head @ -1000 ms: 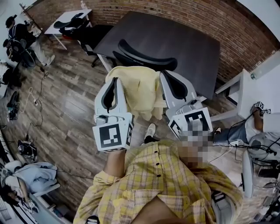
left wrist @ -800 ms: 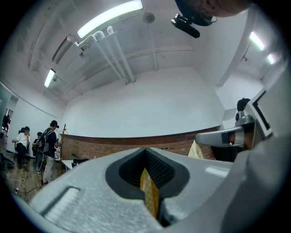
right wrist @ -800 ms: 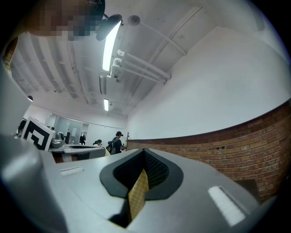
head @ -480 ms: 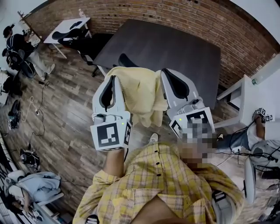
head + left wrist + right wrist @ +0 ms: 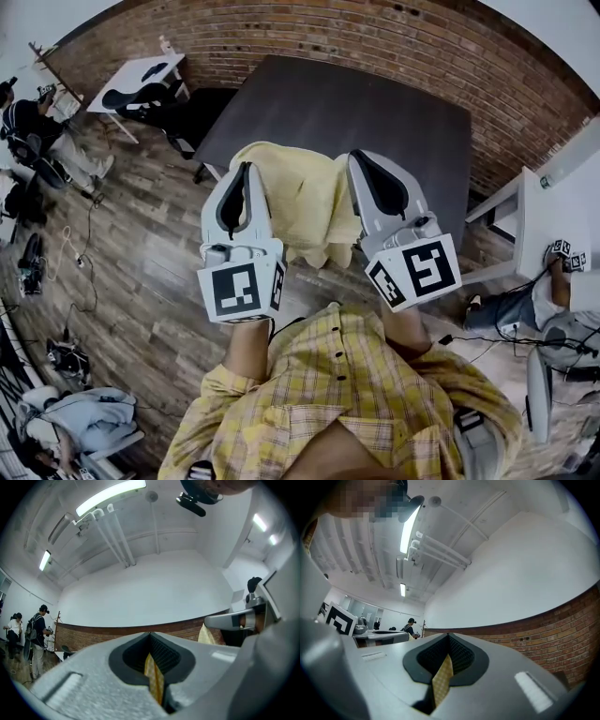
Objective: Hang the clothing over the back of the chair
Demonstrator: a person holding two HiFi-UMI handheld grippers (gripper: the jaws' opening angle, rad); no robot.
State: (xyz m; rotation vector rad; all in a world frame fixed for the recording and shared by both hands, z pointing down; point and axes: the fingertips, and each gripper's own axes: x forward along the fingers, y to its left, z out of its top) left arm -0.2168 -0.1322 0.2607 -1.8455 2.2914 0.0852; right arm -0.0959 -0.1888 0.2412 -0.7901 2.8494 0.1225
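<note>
A yellow garment (image 5: 307, 204) hangs spread between my two grippers, held up in front of me in the head view. My left gripper (image 5: 246, 169) is shut on its left edge, and a strip of yellow cloth (image 5: 154, 682) shows pinched between the jaws in the left gripper view. My right gripper (image 5: 361, 157) is shut on the right edge, with a yellow checked strip (image 5: 442, 682) clamped in the right gripper view. The garment hides the chair from the head view. Both gripper cameras point upward at the ceiling and a white wall.
A dark table (image 5: 356, 112) stands ahead against a brick wall (image 5: 375, 37). A small white table (image 5: 141, 70) with a black chair (image 5: 131, 97) is at the far left, near people (image 5: 33, 141). A white desk (image 5: 553, 202) stands at the right. The floor is wood.
Both grippers have lifted the garment higher and forward. The black chair back seen above the garment a second ago is now covered by the cloth.
</note>
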